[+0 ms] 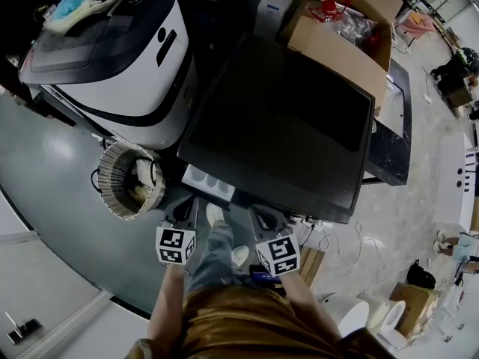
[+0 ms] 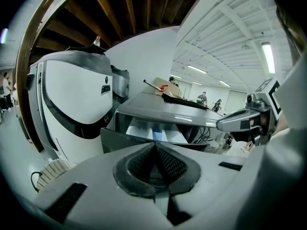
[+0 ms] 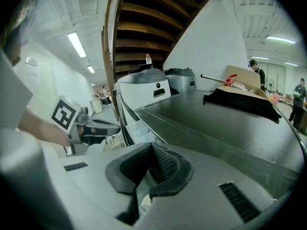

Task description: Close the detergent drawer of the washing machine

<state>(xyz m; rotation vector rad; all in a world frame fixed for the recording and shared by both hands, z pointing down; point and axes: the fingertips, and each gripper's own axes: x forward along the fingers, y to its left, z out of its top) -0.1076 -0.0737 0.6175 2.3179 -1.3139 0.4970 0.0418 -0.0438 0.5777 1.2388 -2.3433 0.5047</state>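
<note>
The washing machine (image 1: 284, 118) fills the middle of the head view, its dark flat top tilted so that its front edge runs from centre left down toward the lower right. A white-and-black appliance (image 1: 112, 58) stands beside it in the upper left, a cardboard box (image 1: 340, 47) sits behind it at upper right, and a woven basket (image 1: 129, 179) stands on the floor at the machine's left front corner. The detergent drawer (image 1: 208, 184) sticks out of that front edge, just below and left of centre, its pale compartments open to view, so it is not yet closed. In the left gripper view the drawer (image 2: 153, 134) lies straight ahead above the jaws. Both tools hang low in the frame. The left gripper (image 1: 185, 209) has its jaws pressed together on nothing and sits just below and left of the drawer's front, apart from it. The right gripper (image 1: 262, 217), likewise closed and empty, is further to the right. The drawer's slide axis runs up and slightly right into the machine, and the left gripper is the nearer one, already almost in line with it — a short push along that line looks like all that remains.
</note>
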